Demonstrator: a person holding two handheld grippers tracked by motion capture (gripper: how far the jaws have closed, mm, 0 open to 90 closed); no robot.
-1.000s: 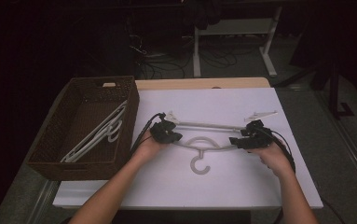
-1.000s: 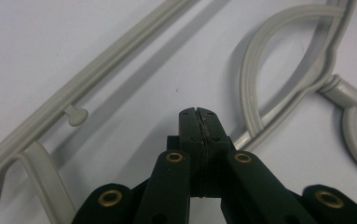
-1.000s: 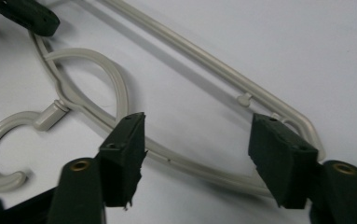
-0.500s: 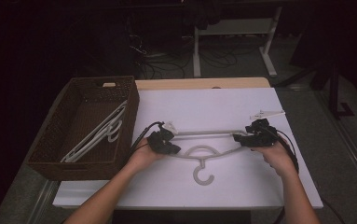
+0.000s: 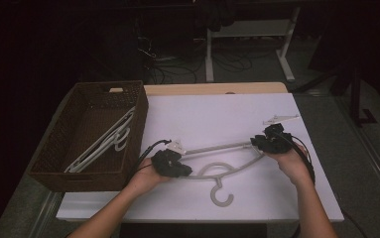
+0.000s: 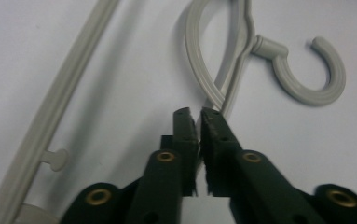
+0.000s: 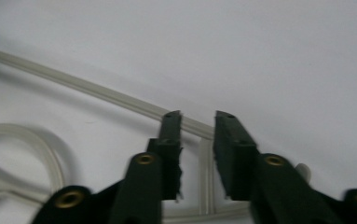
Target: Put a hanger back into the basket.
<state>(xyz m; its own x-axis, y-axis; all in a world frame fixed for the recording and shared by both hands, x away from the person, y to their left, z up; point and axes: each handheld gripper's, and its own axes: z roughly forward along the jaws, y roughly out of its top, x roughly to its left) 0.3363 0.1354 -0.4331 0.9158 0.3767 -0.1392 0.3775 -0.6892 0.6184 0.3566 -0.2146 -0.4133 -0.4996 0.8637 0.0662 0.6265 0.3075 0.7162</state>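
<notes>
A pale grey plastic hanger [image 5: 219, 179] lies flat on the white table [image 5: 217, 109], hook toward the person. My left gripper [image 5: 187, 172] is at its left shoulder. In the left gripper view the jaws [image 6: 195, 114] have just been opening and stand a crack apart, with the hanger's arm [image 6: 223, 100] running into the narrow gap and the hook [image 6: 306, 96] beyond. My right gripper [image 5: 256, 143] is at the hanger's right end. Its jaws [image 7: 197, 119] have just been closing, still clearly apart, with a thin strip of the hanger [image 7: 206, 172] between them, untouched by the pads.
A brown wicker basket [image 5: 139, 124] stands at the table's left with white hangers [image 5: 103, 144] inside. A small white clip piece [image 5: 280, 119] lies just beyond the right gripper. Desk legs and cables stand in the dark behind the table.
My left gripper has moved toward the near edge, dragging the hanger's left side and hook with it. The right gripper has stayed at the hanger's right end.
</notes>
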